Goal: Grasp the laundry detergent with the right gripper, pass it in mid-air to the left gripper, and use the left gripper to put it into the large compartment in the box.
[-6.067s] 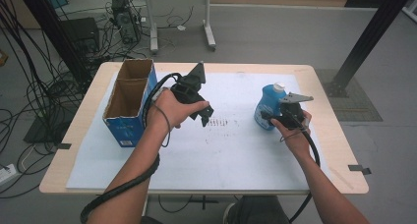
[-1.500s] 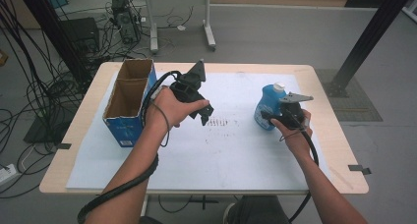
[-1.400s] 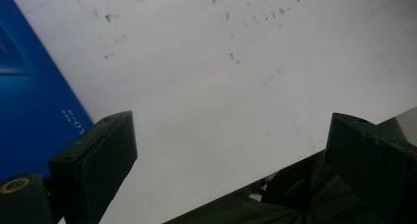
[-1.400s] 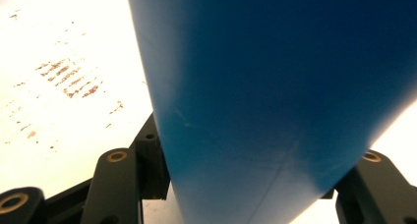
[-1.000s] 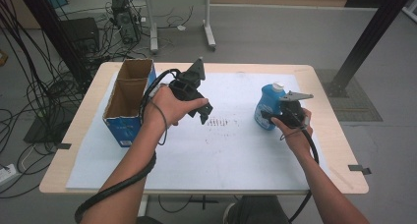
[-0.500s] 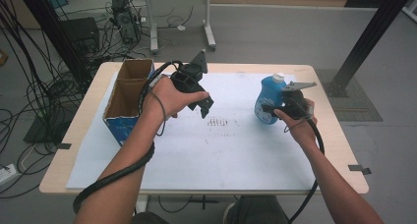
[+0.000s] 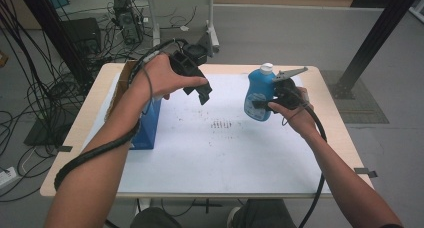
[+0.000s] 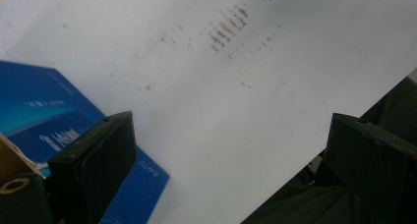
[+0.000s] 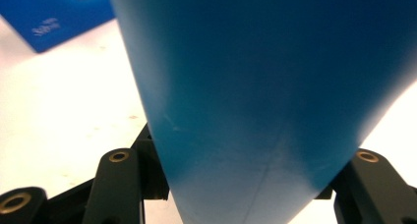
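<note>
**Figure: Bottle clamped in the right gripper, empty left gripper beside the carton**

From my remote station I read the scene outward from the fingers, taking the open blue carton (image 7: 145, 123) as landmark. The right gripper (image 7: 261, 104) has its 2 jaws closed on the lower body of the blue bottle (image 7: 260, 95); in the right gripper view the bottle's blue wall (image 9: 265, 96) sits wedged between both jaws. I judge this low, sideways clamp keeps the white cap (image 7: 267, 68) uppermost, so nothing spills, and leaves the neck free. The bottle hangs upright, well apart from the carton, on its right in the high view, and appears clear of the white sheet (image 7: 225, 153).

The left gripper (image 7: 200, 90) has its 2 jaws spread wide with nothing between them; its own view looks past them onto the stained sheet (image 8: 236, 86) and the carton's blue side (image 8: 44, 111). It hangs just beside the carton's upper right edge, probably kept empty to steady the carton or take the cap.

Both forearms enter from the near table edge. The left wrist is bent, tipping its gripper downward and rightward; the right hand (image 7: 292, 110) is held level, its gripper pointing toward the carton.
</note>
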Action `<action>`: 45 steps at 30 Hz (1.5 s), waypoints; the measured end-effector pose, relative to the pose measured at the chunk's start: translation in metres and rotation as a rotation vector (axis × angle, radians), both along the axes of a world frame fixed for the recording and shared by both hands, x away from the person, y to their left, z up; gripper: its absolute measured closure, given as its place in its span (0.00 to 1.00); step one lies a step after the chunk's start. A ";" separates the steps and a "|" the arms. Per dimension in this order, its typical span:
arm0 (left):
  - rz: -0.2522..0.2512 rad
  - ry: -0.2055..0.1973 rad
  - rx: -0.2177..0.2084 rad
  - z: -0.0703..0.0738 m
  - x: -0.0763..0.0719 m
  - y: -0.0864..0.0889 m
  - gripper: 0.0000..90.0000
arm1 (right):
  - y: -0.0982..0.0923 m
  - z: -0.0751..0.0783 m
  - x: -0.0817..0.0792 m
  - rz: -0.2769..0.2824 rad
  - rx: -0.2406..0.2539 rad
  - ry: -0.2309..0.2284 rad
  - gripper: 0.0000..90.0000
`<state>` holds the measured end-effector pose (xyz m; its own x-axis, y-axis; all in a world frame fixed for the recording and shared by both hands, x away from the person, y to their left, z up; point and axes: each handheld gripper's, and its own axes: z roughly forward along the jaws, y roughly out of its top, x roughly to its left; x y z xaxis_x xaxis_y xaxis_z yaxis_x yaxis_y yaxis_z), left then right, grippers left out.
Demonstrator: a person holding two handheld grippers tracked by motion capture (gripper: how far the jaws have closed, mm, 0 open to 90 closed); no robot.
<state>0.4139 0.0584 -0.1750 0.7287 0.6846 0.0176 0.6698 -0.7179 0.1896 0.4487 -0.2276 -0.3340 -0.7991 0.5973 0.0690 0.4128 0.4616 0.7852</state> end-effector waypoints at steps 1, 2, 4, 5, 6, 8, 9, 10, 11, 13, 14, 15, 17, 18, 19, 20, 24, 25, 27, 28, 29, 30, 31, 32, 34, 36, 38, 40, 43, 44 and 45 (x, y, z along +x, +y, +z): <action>-0.014 -0.007 0.002 0.001 0.000 0.001 0.06 | 0.004 0.000 0.000 0.016 0.005 0.008 0.48; -0.030 -0.009 0.009 0.003 0.000 0.002 0.06 | 0.009 0.000 0.000 0.033 0.007 0.013 0.48; -0.060 -0.010 0.019 0.006 0.000 0.005 0.06 | 0.019 0.001 -0.001 0.070 -0.005 0.012 0.48; -0.071 -0.012 0.026 0.008 0.001 0.006 0.06 | 0.024 0.002 -0.002 0.089 -0.008 0.015 0.48; -0.071 -0.012 0.026 0.008 0.001 0.006 0.06 | 0.029 0.003 -0.003 0.107 -0.007 0.019 0.48; -0.115 -0.026 0.043 0.015 0.000 0.009 0.06 | 0.038 0.004 -0.004 0.146 0.000 0.025 0.48; -0.134 -0.029 0.045 0.017 -0.001 0.010 0.06 | 0.042 0.005 -0.005 0.166 0.003 0.024 0.48; -0.134 -0.029 0.045 0.017 -0.001 0.010 0.06 | 0.042 0.005 -0.005 0.166 0.003 0.024 0.48; -0.155 -0.032 0.049 0.019 -0.002 0.010 0.06 | 0.047 0.006 -0.006 0.185 0.008 0.026 0.48; -0.206 -0.045 0.065 0.026 -0.005 0.010 0.06 | 0.059 0.008 -0.010 0.246 0.020 0.036 0.48; -0.220 -0.045 0.069 0.028 -0.006 0.010 0.06 | 0.063 0.009 -0.011 0.265 0.020 0.038 0.48; -0.231 -0.050 0.070 0.030 -0.008 0.010 0.06 | 0.067 0.009 -0.012 0.285 0.017 0.034 0.48; -0.258 -0.052 0.067 0.033 -0.011 0.009 0.06 | 0.074 0.011 -0.015 0.321 0.014 0.035 0.48; -0.258 -0.052 0.067 0.033 -0.011 0.009 0.06 | 0.074 0.011 -0.015 0.321 0.014 0.035 0.48; -0.281 -0.056 0.069 0.037 -0.013 0.009 0.06 | 0.081 0.012 -0.017 0.356 0.020 0.035 0.48; -0.290 -0.056 0.072 0.039 -0.015 0.009 0.06 | 0.084 0.013 -0.018 0.376 0.023 0.037 0.48; -0.311 -0.055 0.076 0.043 -0.018 0.009 0.06 | 0.097 0.015 -0.022 0.432 0.027 0.030 0.48; -0.334 -0.050 0.073 0.045 -0.020 0.008 0.06 | 0.101 0.016 -0.022 0.446 0.032 0.031 0.48; -0.344 -0.044 0.076 0.046 -0.022 0.008 0.06 | 0.107 0.017 -0.023 0.469 0.037 0.024 0.48; -0.358 -0.042 0.078 0.047 -0.023 0.007 0.06 | 0.111 0.018 -0.024 0.483 0.037 0.017 0.48; -0.370 -0.041 0.081 0.047 -0.024 0.007 0.06 | 0.114 0.019 -0.024 0.498 0.037 0.011 0.48; -0.378 -0.041 0.084 0.048 -0.025 0.006 0.06 | 0.117 0.020 -0.025 0.512 0.036 0.009 0.48; -0.398 -0.030 0.089 0.048 -0.027 0.004 0.06 | 0.120 0.021 -0.026 0.528 0.034 0.003 0.48; -0.398 -0.030 0.089 0.048 -0.027 0.004 0.06 | 0.124 0.021 -0.027 0.541 0.031 -0.003 0.48; -0.416 -0.024 0.096 0.048 -0.028 0.002 0.06 | 0.129 0.023 -0.029 0.560 0.026 -0.011 0.48; -0.429 -0.019 0.119 0.045 -0.029 -0.001 0.06 | 0.134 0.024 -0.031 0.571 0.022 -0.017 0.48; -0.441 -0.007 0.128 0.043 -0.029 -0.003 0.06 | 0.138 0.024 -0.033 0.580 0.021 -0.020 0.48; -0.450 -0.005 0.139 0.042 -0.029 -0.005 0.06 | 0.140 0.025 -0.034 0.588 0.014 -0.027 0.48; -0.464 0.002 0.139 0.040 -0.030 -0.008 0.06 | 0.142 0.027 -0.037 0.600 0.005 -0.037 0.48; -0.468 0.002 0.137 0.040 -0.030 -0.008 0.07 | 0.142 0.027 -0.038 0.602 0.006 -0.039 0.48; -0.477 0.008 0.135 0.038 -0.030 -0.010 0.07 | 0.143 0.028 -0.040 0.602 0.007 -0.040 0.48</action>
